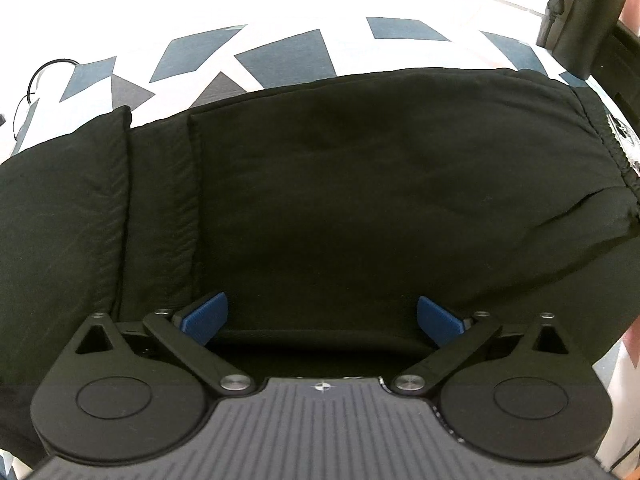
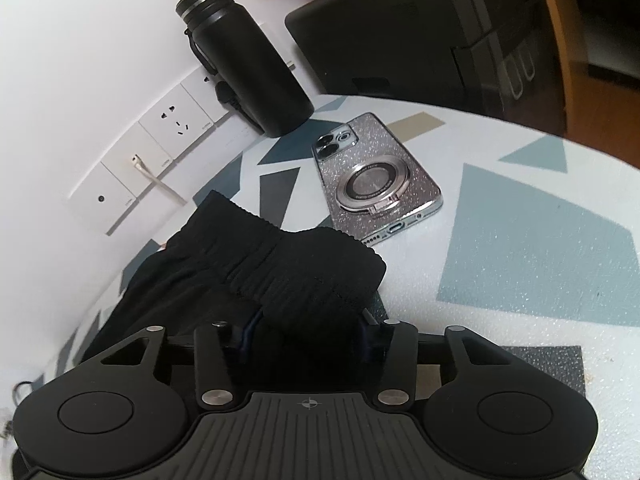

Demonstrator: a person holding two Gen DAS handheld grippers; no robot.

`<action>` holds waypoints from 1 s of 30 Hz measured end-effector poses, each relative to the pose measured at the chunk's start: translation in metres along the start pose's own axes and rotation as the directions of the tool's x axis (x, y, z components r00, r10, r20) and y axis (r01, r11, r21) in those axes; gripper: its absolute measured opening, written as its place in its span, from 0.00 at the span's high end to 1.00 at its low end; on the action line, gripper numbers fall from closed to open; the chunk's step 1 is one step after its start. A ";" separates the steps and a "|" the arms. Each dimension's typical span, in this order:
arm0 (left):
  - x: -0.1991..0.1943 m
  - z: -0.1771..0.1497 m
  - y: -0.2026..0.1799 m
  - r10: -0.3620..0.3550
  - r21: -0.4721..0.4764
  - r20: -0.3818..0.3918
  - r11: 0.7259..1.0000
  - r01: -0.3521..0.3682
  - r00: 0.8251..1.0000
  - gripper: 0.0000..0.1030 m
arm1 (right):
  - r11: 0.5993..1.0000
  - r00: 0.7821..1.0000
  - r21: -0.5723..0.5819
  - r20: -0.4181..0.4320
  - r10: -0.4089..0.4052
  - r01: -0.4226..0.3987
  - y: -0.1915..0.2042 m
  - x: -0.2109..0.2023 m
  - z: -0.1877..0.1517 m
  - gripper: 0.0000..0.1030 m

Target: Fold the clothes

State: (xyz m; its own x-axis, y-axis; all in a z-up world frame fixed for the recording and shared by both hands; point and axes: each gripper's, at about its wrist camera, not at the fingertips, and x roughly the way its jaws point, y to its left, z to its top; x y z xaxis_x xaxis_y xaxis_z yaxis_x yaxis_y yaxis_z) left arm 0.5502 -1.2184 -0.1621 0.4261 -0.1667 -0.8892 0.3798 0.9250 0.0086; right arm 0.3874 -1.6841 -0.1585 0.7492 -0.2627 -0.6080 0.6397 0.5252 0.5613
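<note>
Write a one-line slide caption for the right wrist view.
Right gripper pinching the black garment's elastic waistband on the patterned tabletop, near a glitter-cased phone and black bottle.

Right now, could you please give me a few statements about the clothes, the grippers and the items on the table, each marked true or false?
1. The left gripper is open over the black garment. True.
2. The right gripper is empty. False: it is shut on the garment's elastic waistband.
3. A phone lies camera-side up on the table. True.
4. The black bottle lies on its side. False: it stands upright by the wall sockets.
</note>
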 end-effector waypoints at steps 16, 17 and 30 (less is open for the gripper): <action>-0.002 -0.011 -0.004 0.018 -0.007 0.039 1.000 -0.017 0.999 0.00 | 0.971 0.993 0.212 -0.033 0.118 -0.108 -0.019 0.019 0.017 0.73; -0.002 -0.010 -0.005 0.018 -0.008 0.032 1.000 -0.018 0.999 0.00 | 0.966 0.991 0.229 -0.028 0.131 -0.121 -0.021 0.018 0.019 0.76; -0.001 -0.008 -0.040 -0.022 0.053 0.000 0.998 0.022 1.000 0.00 | 0.953 0.990 0.269 0.056 0.128 -0.138 -0.043 -0.019 0.038 0.81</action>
State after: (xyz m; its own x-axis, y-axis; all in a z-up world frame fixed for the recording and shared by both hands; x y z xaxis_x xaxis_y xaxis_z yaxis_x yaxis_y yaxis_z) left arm 0.5282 -1.2522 -0.1654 0.4179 -0.1873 -0.8890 0.4318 0.9019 0.0130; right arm 0.3519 -1.7328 -0.1494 0.8333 -0.2386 -0.4987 0.5523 0.3196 0.7700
